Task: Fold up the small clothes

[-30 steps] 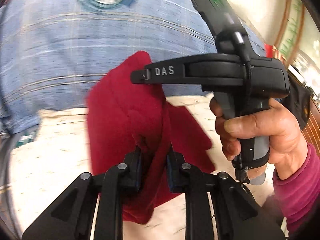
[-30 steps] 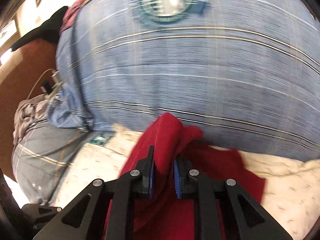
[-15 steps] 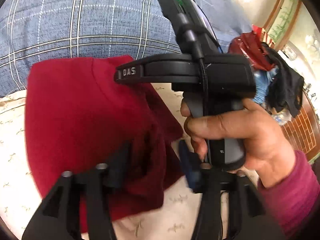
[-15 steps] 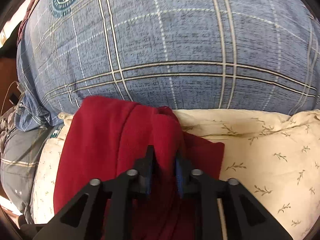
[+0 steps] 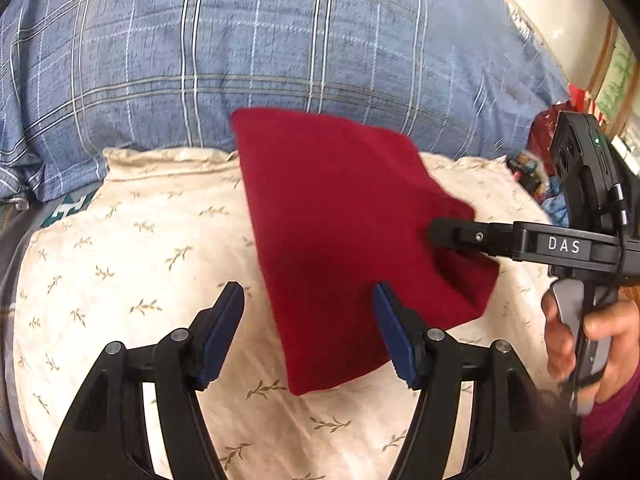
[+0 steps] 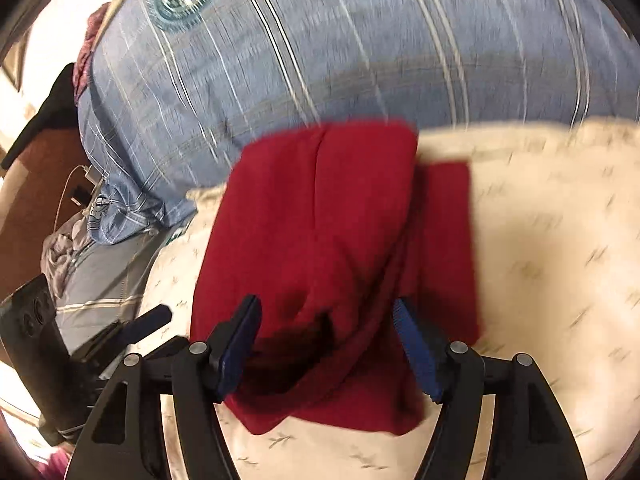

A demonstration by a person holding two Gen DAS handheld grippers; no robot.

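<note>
A dark red cloth [image 5: 340, 220] lies folded on a cream pillow with a leaf print [image 5: 140, 240]. My left gripper [image 5: 308, 300] is open, its jaws wide apart over the cloth's near left edge, holding nothing. My right gripper [image 6: 326, 316] is open too, its blue pads either side of the cloth [image 6: 320, 240], not closed on it. The right gripper also shows in the left wrist view [image 5: 460, 236], its finger over the cloth's right corner. The right wrist view is motion-blurred.
A blue plaid duvet [image 5: 280, 40] rises behind the pillow. Grey bedding and a charger cable [image 6: 80, 184] lie at the left. Clothes and small items [image 5: 536, 176] sit at the far right. The left gripper body [image 6: 36, 344] shows low left in the right wrist view.
Both grippers were shut on the red cloth; both have opened and let it go. The cloth now lies folded flat on the pillow, and the right gripper has moved to the right.
</note>
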